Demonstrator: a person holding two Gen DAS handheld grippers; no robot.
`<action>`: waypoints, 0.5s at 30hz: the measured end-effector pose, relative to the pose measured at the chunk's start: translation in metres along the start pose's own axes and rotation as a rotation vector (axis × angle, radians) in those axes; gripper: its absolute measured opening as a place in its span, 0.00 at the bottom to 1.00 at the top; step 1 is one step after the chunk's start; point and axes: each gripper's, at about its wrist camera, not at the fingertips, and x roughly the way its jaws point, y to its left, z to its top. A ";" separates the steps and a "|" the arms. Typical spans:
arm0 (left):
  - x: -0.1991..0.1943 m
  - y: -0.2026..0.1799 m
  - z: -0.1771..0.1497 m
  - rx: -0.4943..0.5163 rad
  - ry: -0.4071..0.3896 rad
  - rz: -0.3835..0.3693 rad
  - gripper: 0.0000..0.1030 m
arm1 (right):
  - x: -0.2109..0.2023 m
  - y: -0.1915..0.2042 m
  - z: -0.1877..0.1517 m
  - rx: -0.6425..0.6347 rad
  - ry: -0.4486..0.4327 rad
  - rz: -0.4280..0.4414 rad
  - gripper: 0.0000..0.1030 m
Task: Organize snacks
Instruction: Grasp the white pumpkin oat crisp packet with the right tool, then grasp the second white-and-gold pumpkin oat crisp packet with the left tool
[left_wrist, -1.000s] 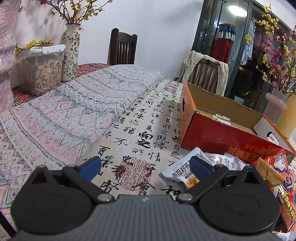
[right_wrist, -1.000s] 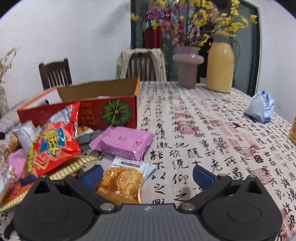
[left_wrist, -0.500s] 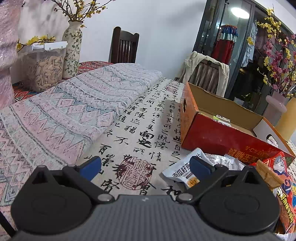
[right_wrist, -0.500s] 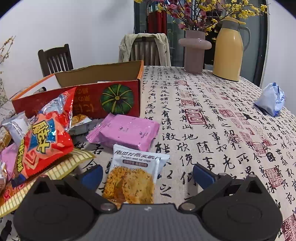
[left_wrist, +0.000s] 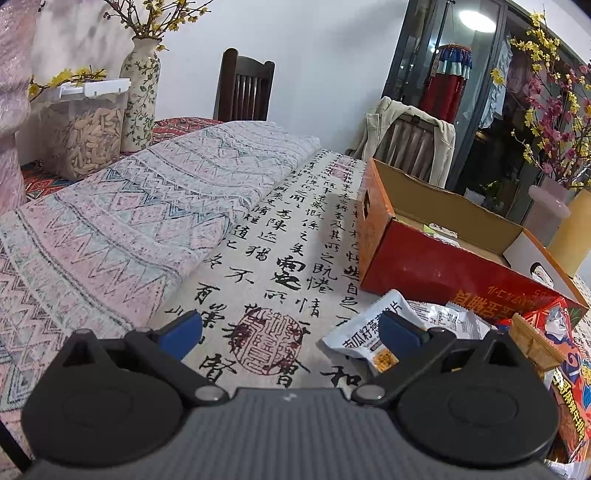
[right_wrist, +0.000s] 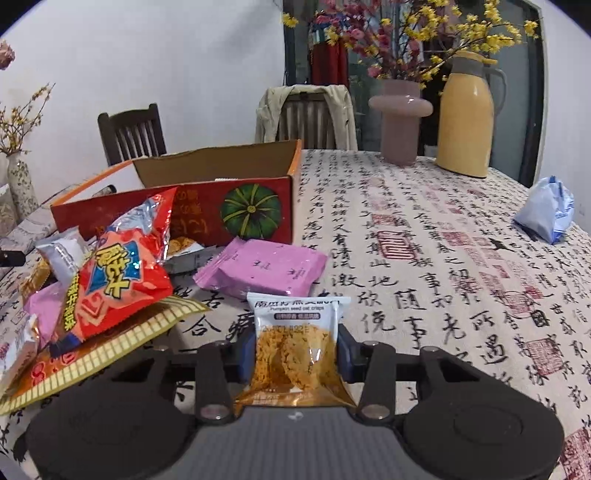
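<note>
The right gripper (right_wrist: 293, 352) is closing its jaws on a pumpkin seed oat crisp packet (right_wrist: 296, 341), a small pouch with a white top and a clear window showing golden crisps. The blue pads (right_wrist: 342, 350) are sitting against both sides of the pouch, which is standing upright between them, and its bottom edge is reaching back to the gripper body.

Just ahead of this gripper, a pink packet (right_wrist: 264, 273) is lying flat on the table (right_wrist: 424, 258), which is covered by a cloth printed with black calligraphy. Ahead and to its left, a red chip bag (right_wrist: 122, 273) is leaning over a gold-edged packet (right_wrist: 107, 350) in a loose heap of snacks. Beyond the heap, an open red cardboard box (right_wrist: 229, 210) with a green pumpkin picture is sitting on the table. Far ahead to the right are standing a pink vase (right_wrist: 400, 122) and a yellow jug (right_wrist: 467, 118), and a blue wrapper (right_wrist: 546, 210) is lying well off to the right.

The left gripper (left_wrist: 291, 330) is hovering over the table with its jaws spread wide and nothing between them. Just beyond its right finger, a second white oat crisp packet (left_wrist: 364, 332) is lying on the cloth. The red box is sitting ahead and to the right of it. A folded patterned cloth (left_wrist: 129, 221) is stretching away to its left.
</note>
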 end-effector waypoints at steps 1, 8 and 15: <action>0.000 0.000 0.000 0.000 0.000 0.000 1.00 | -0.002 0.000 -0.001 -0.007 -0.019 -0.022 0.40; 0.001 0.001 0.001 -0.004 0.004 0.002 1.00 | -0.015 -0.013 0.008 0.048 -0.176 -0.100 0.40; 0.002 0.001 0.001 -0.009 0.008 0.007 1.00 | 0.004 -0.015 0.015 0.089 -0.198 -0.079 0.40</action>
